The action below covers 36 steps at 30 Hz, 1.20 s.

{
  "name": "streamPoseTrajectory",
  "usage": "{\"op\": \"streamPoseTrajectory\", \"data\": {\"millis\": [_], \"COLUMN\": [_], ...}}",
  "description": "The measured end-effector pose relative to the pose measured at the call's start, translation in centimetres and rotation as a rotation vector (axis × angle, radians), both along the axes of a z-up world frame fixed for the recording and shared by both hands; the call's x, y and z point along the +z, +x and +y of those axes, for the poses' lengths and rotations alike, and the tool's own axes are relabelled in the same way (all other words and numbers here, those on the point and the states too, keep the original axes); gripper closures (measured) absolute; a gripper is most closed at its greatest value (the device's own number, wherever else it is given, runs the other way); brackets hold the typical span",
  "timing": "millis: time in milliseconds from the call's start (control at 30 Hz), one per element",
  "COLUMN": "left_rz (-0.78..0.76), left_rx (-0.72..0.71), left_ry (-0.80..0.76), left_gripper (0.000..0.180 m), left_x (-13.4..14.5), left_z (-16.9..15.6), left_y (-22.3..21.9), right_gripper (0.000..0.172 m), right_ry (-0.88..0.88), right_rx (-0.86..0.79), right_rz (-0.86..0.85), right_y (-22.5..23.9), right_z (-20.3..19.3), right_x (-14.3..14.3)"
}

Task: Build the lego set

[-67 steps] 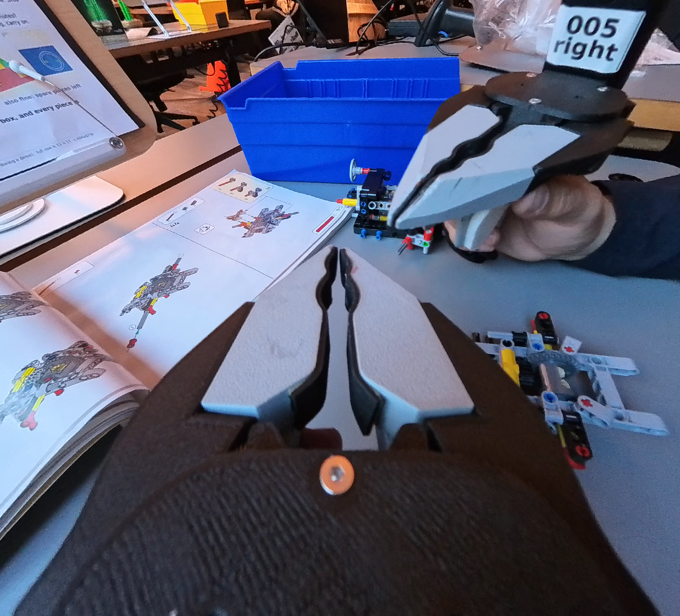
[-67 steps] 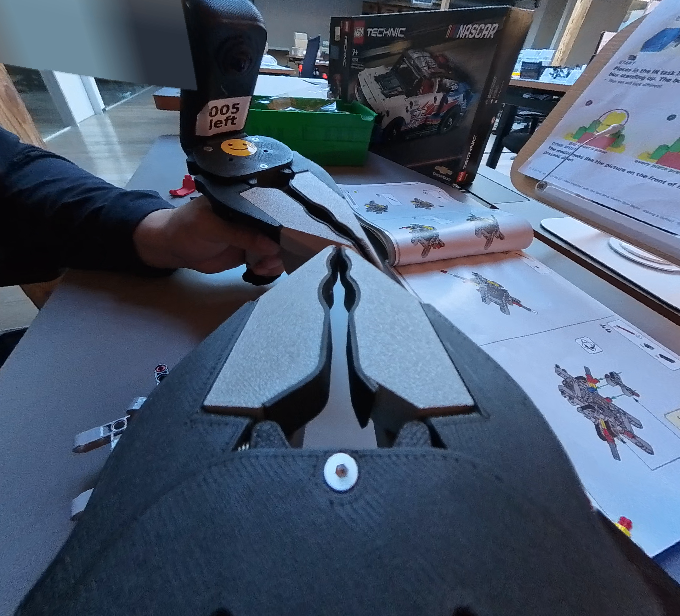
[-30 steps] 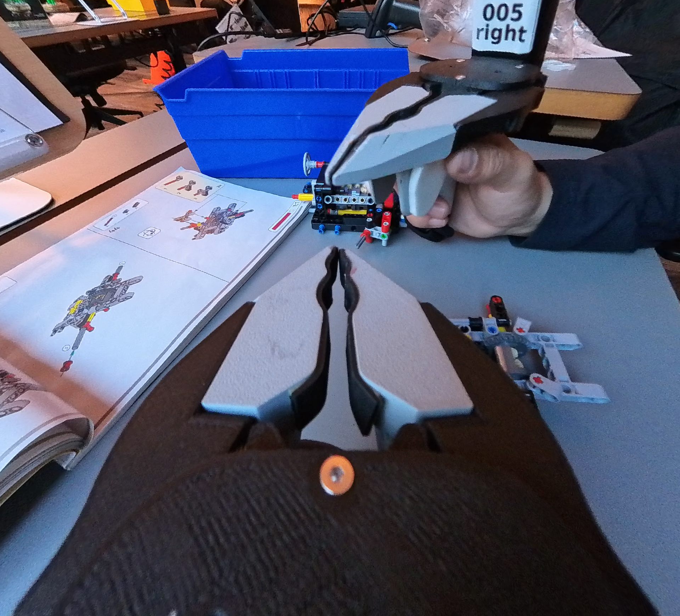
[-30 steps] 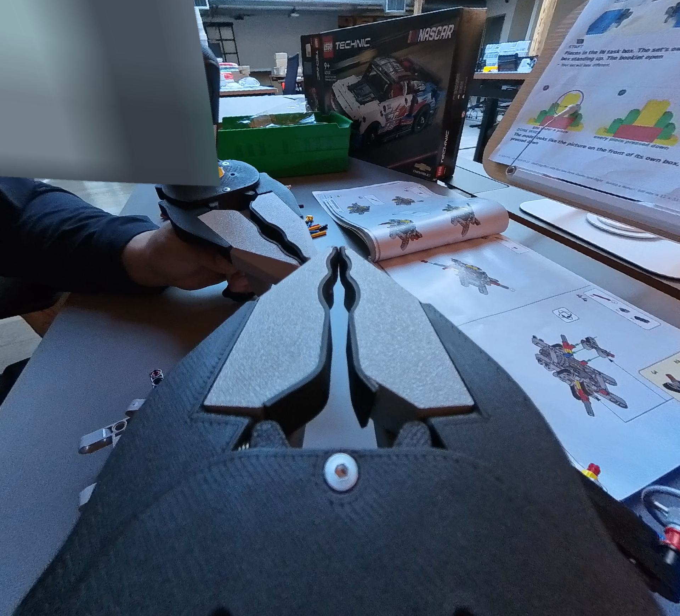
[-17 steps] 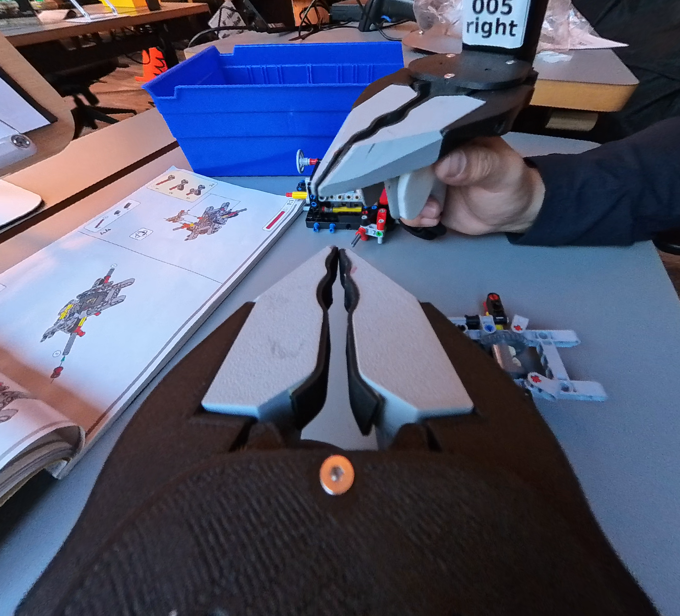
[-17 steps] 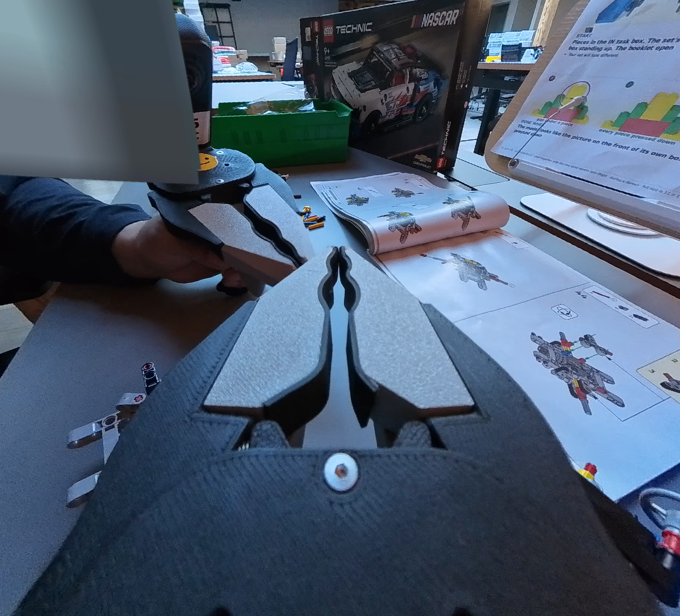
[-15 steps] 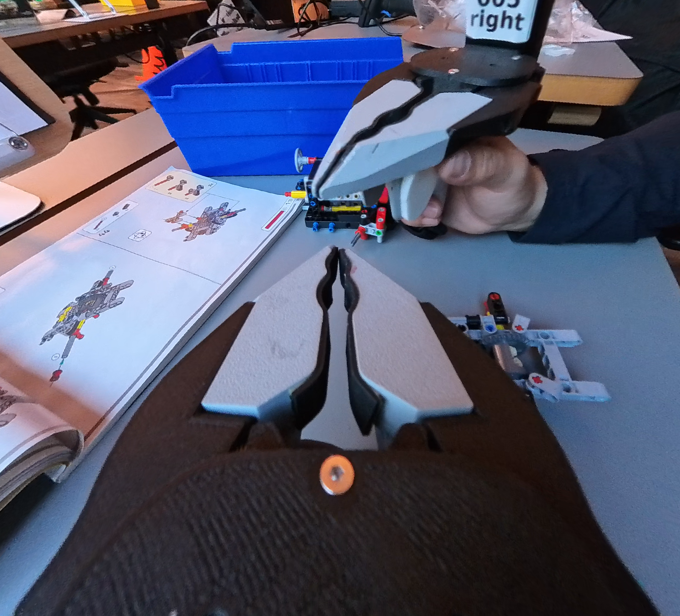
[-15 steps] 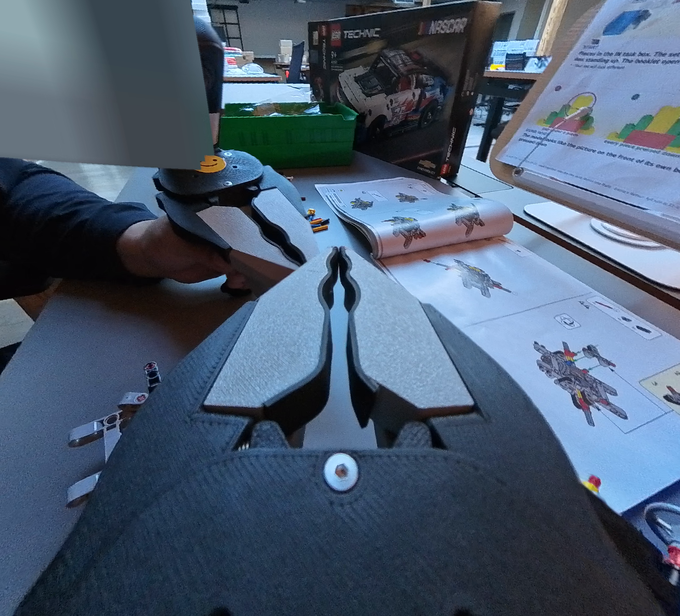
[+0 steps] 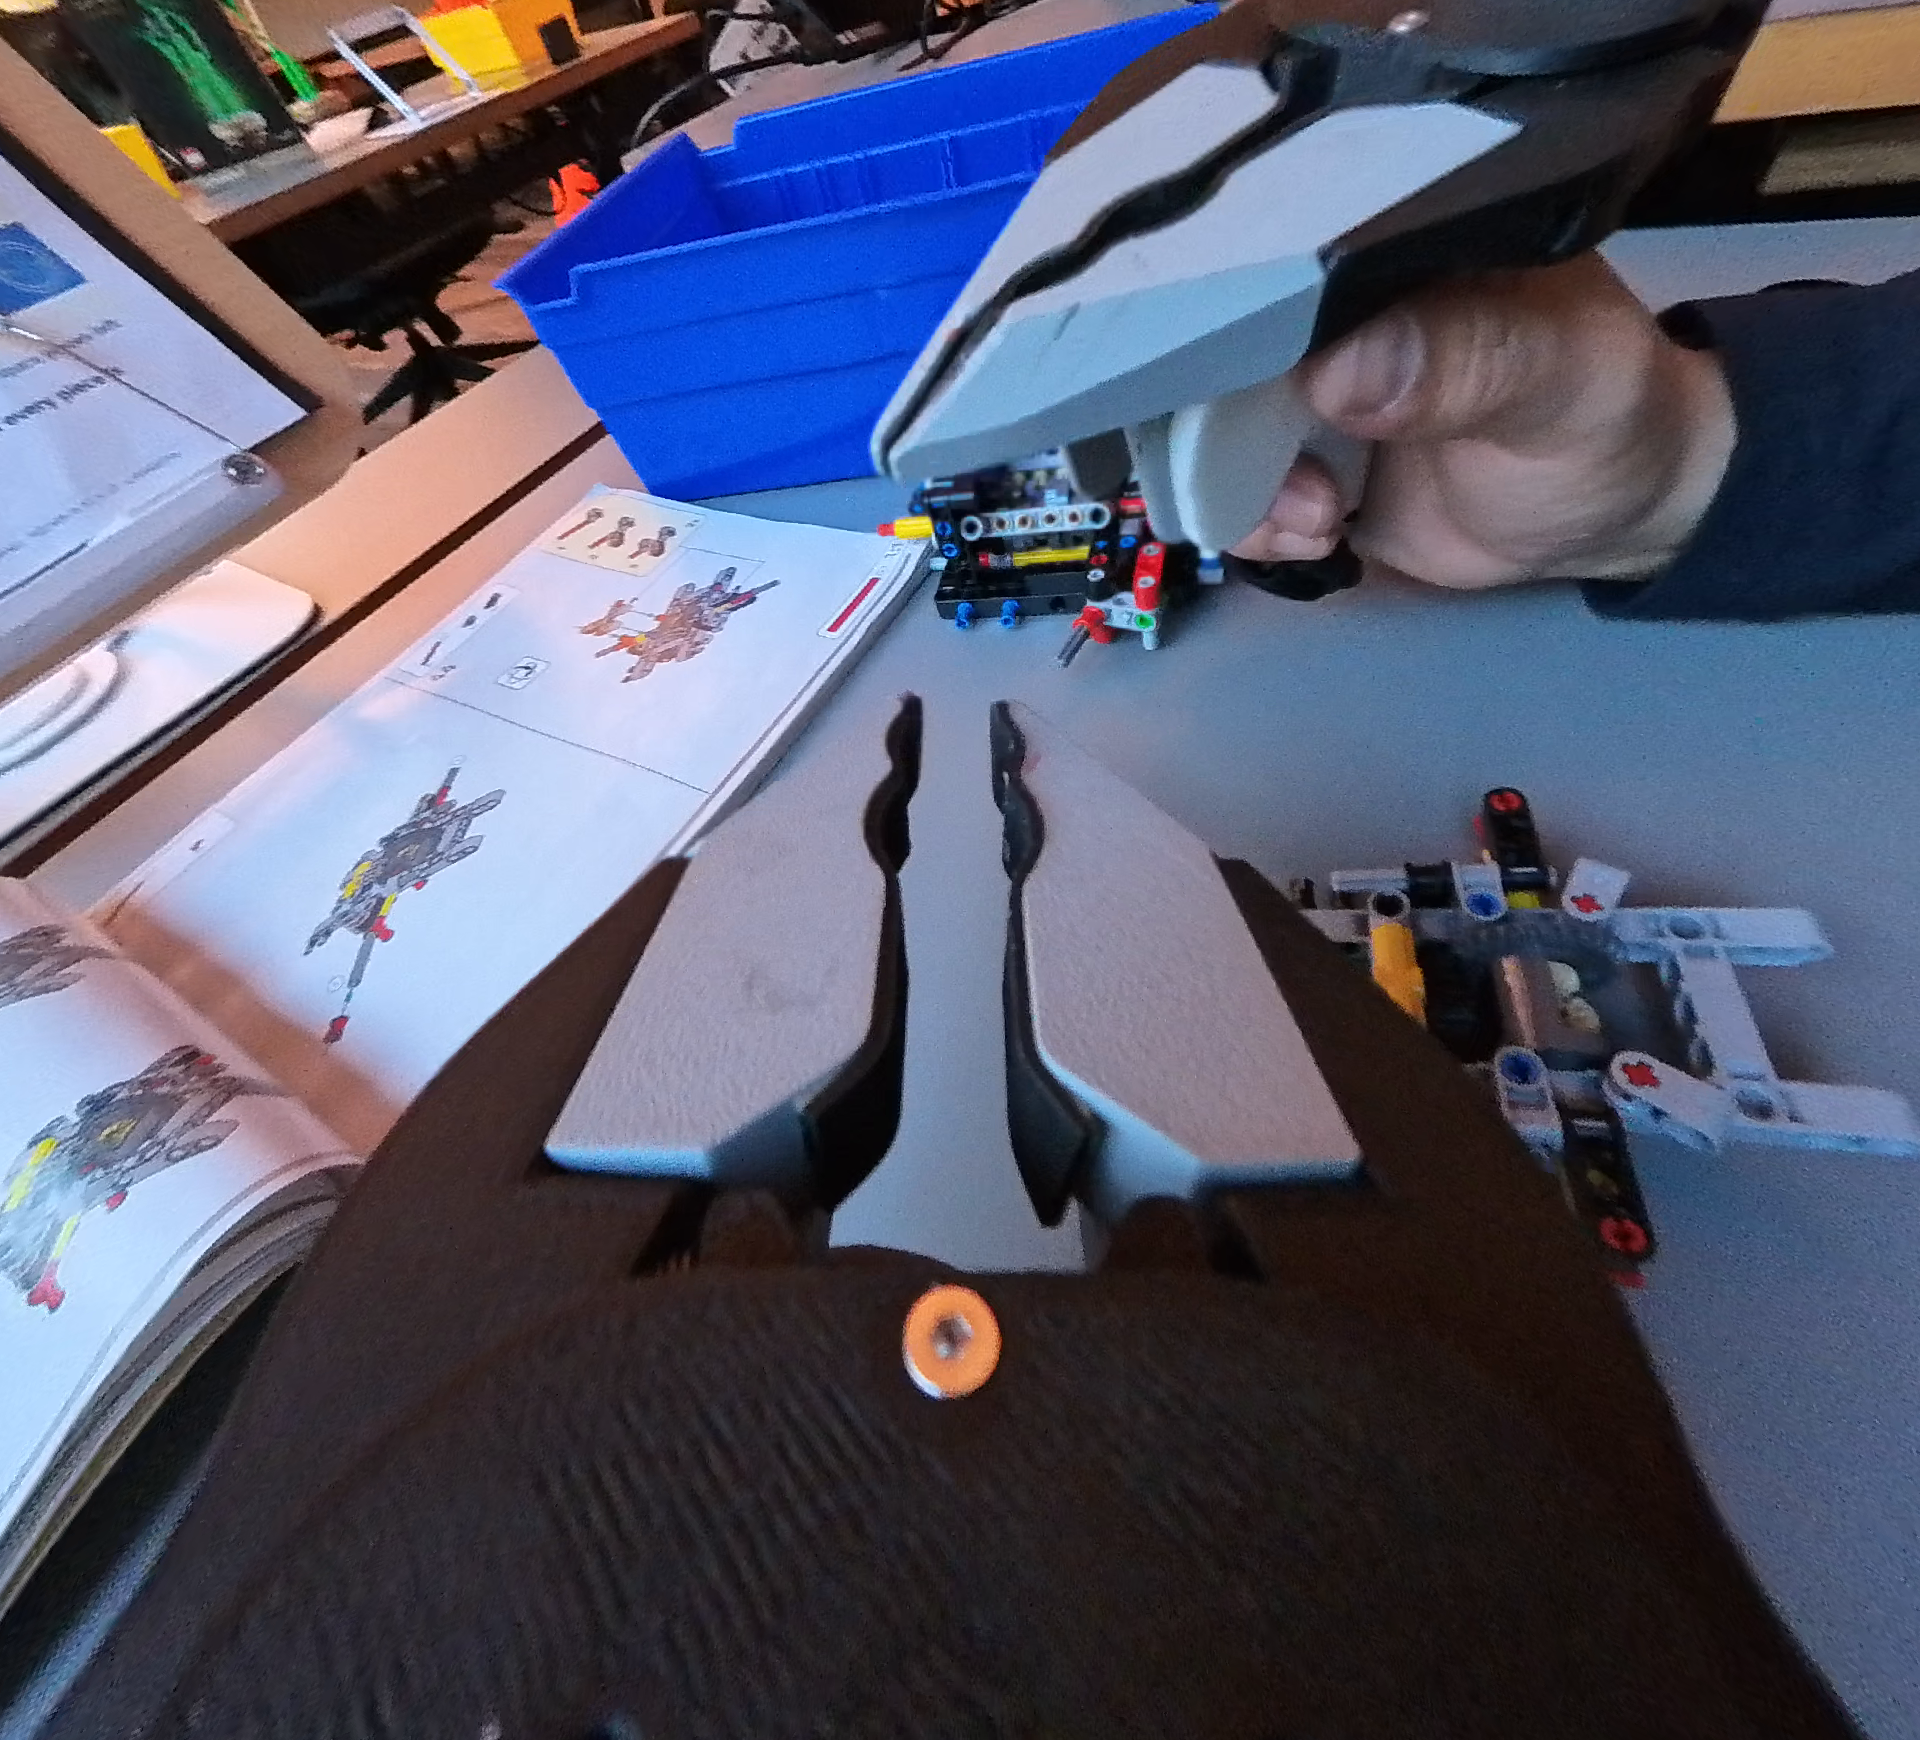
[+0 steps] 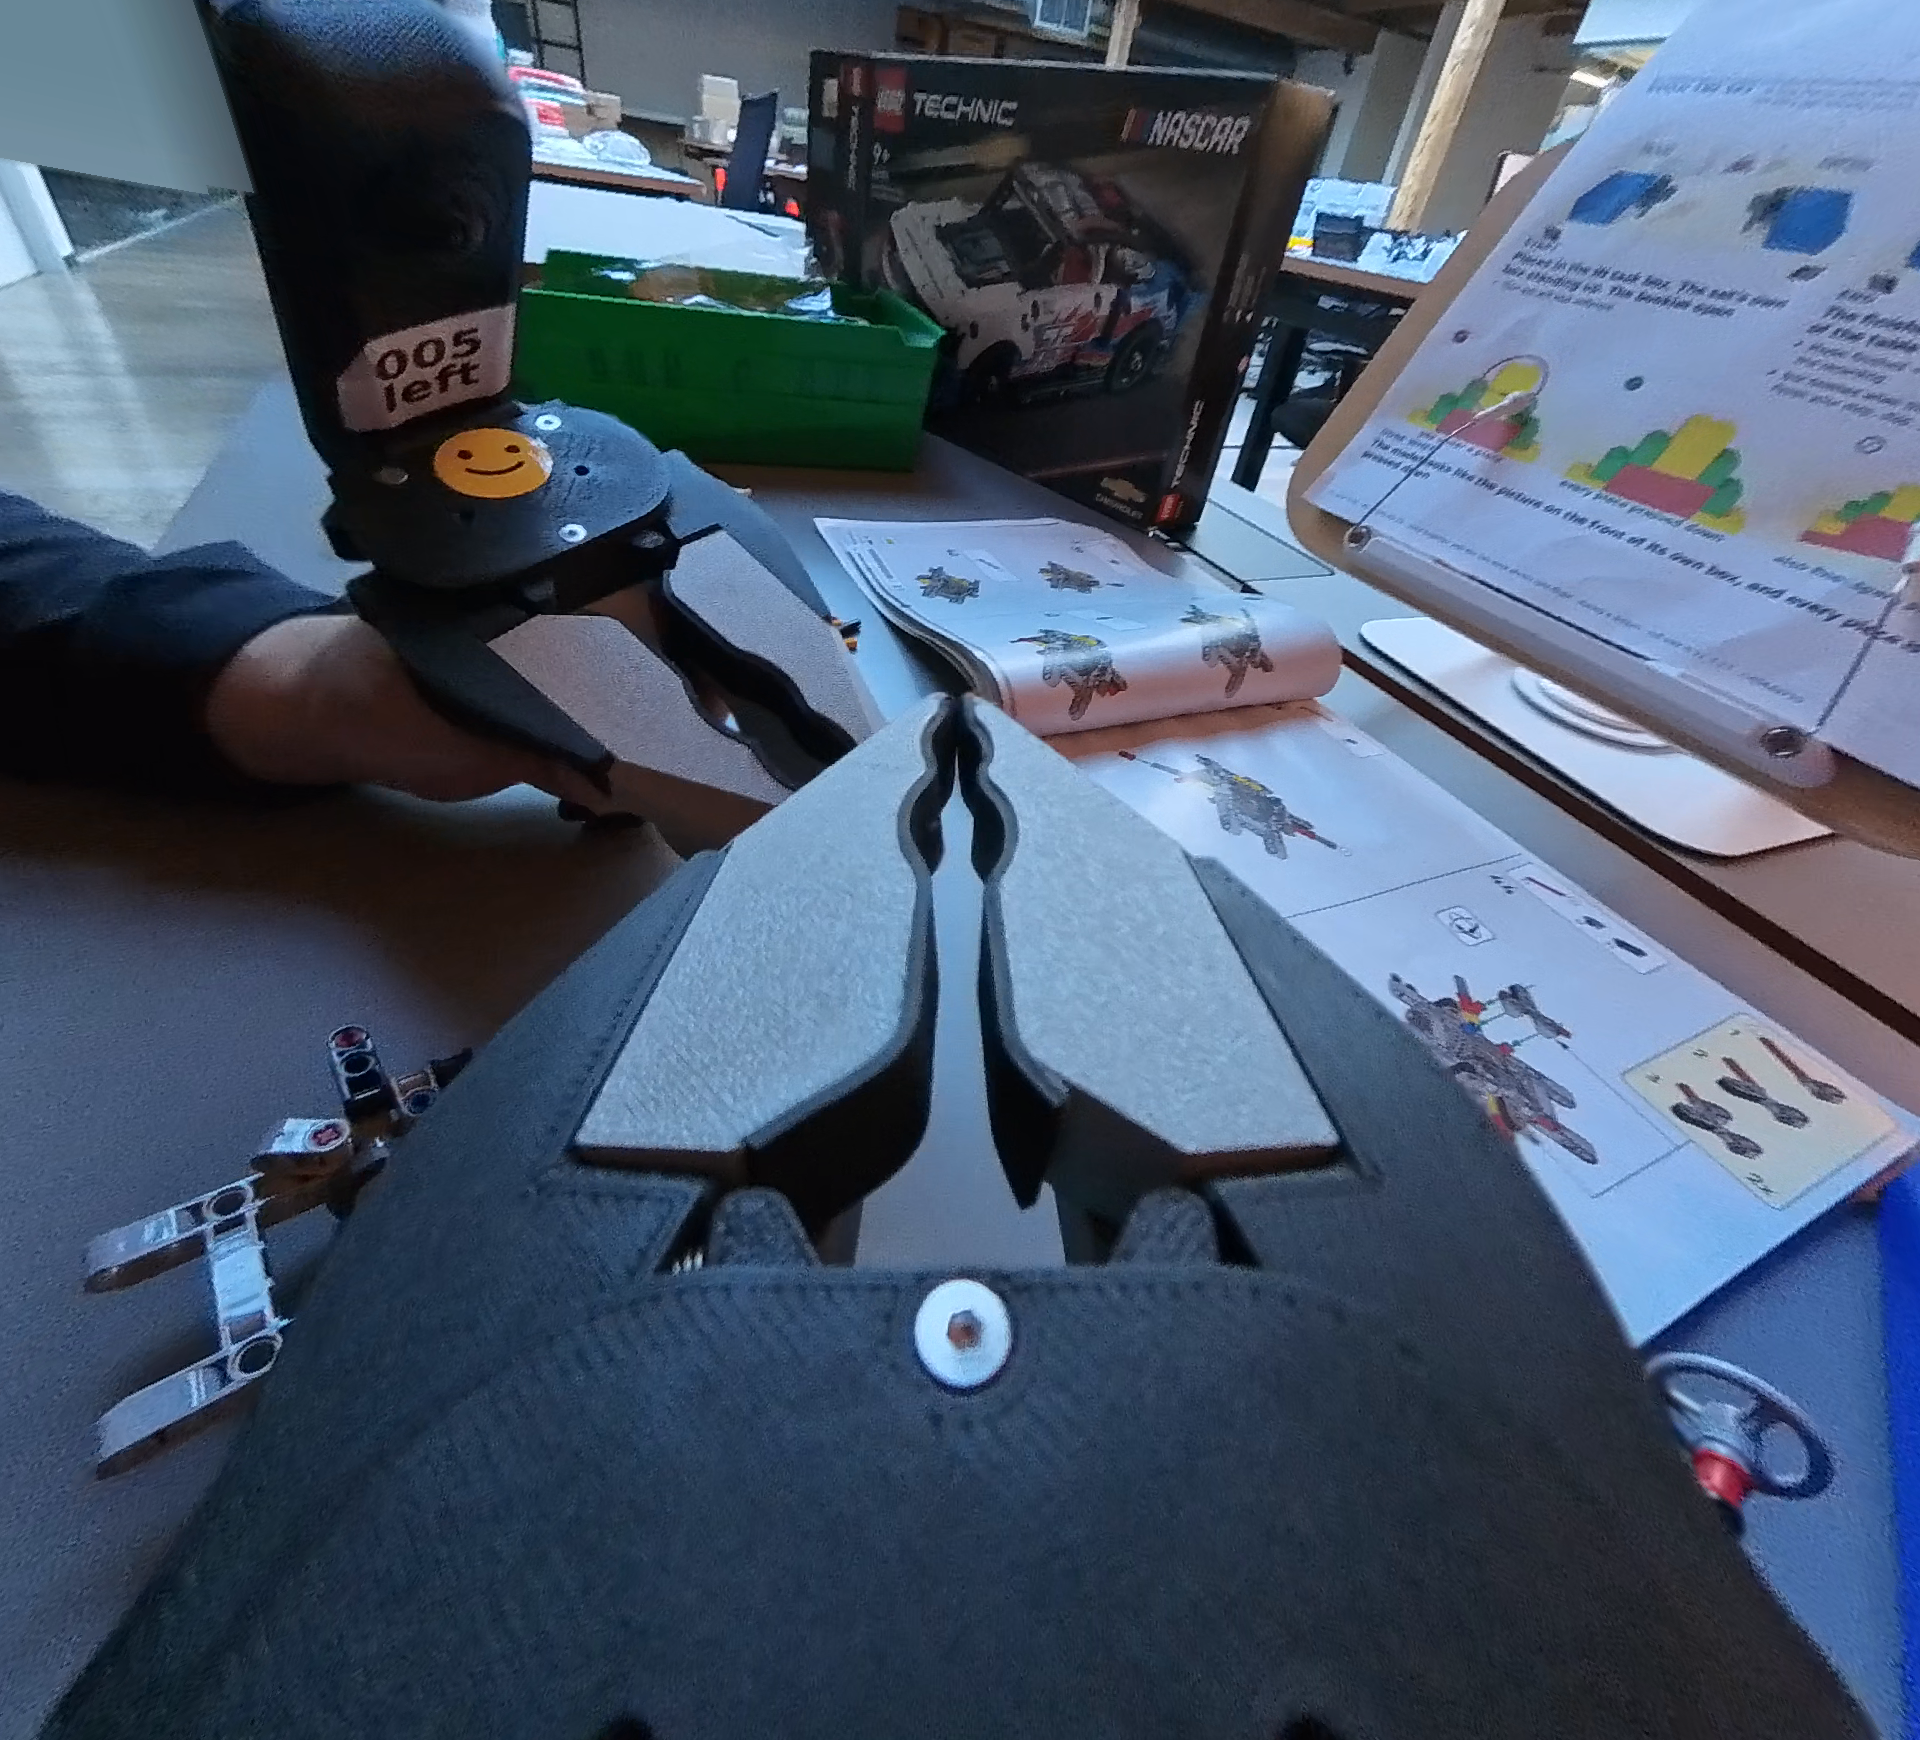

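Observation:
My left gripper (image 9: 954, 714) hovers low over the grey table with its jaws a little apart and nothing between them; it also shows in the right wrist view (image 10: 717, 755), slightly open. A grey beam-frame assembly (image 9: 1558, 984) lies just to its right and also shows in the right wrist view (image 10: 208, 1254). My right gripper (image 10: 956, 714) is shut with nothing between its pads. In the left wrist view it (image 9: 904, 443) is held by a hand just above a black brick assembly (image 9: 1039, 547).
An open instruction booklet (image 9: 468, 755) lies on the left. A blue bin (image 9: 790, 298) stands behind the black assembly. A green bin (image 10: 727, 381), a dark set box (image 10: 1060, 277) and a sheet stand (image 10: 1662, 402) stand at the far side.
My left jaws were shut and now stand a little apart, on nothing. The two grippers have come closer together. My right gripper stays shut.

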<state>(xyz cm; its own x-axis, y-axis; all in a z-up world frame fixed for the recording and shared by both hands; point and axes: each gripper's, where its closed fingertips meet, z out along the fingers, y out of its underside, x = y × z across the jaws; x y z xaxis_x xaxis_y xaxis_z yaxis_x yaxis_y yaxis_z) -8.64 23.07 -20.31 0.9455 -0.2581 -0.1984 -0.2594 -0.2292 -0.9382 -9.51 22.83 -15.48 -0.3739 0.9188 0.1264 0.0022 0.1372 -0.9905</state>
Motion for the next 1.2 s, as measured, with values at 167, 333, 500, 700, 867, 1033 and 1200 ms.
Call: {"op": "streamPoseTrajectory", "data": {"millis": [167, 333, 500, 700, 867, 1033, 1200], "left_rz": [0.244, 0.383, 0.493, 0.537, 0.492, 0.440, 0.400], "left_rx": [0.077, 0.089, 0.095, 0.099, 0.091, 0.079, 0.070], "left_ry": [0.040, 0.003, -0.016, 0.008, 0.016, 0.043, 0.051], "left_gripper": [0.176, 0.180, 0.180, 0.180, 0.180, 0.180, 0.180], "left_x": [-0.3, -1.6, -2.3, -1.8, -1.5, -0.7, -0.3], "left_z": [0.3, 0.5, 0.7, 0.7, 0.7, 0.5, 0.6], "left_y": [-0.9, -0.5, -0.4, -0.2, -0.4, -0.3, -0.2], "right_gripper": [0.172, 0.172, 0.172, 0.172, 0.172, 0.172, 0.172], "right_ry": [0.024, 0.026, 0.026, 0.011, 0.006, -0.020, -0.021], "right_rx": [-0.047, -0.075, -0.095, -0.092, -0.085, -0.084, -0.090], "right_rz": [0.037, 0.044, 0.064, 0.065, 0.053, 0.053, 0.051], "right_y": [0.5, 0.6, 1.0, 1.0, 0.8, 0.7, 0.5], "right_z": [0.7, 1.1, 1.4, 1.5, 1.3, 1.4, 1.4], "right_x": [0.7, 0.8, 1.3, 1.4, 1.1, 1.2, 1.2]}}
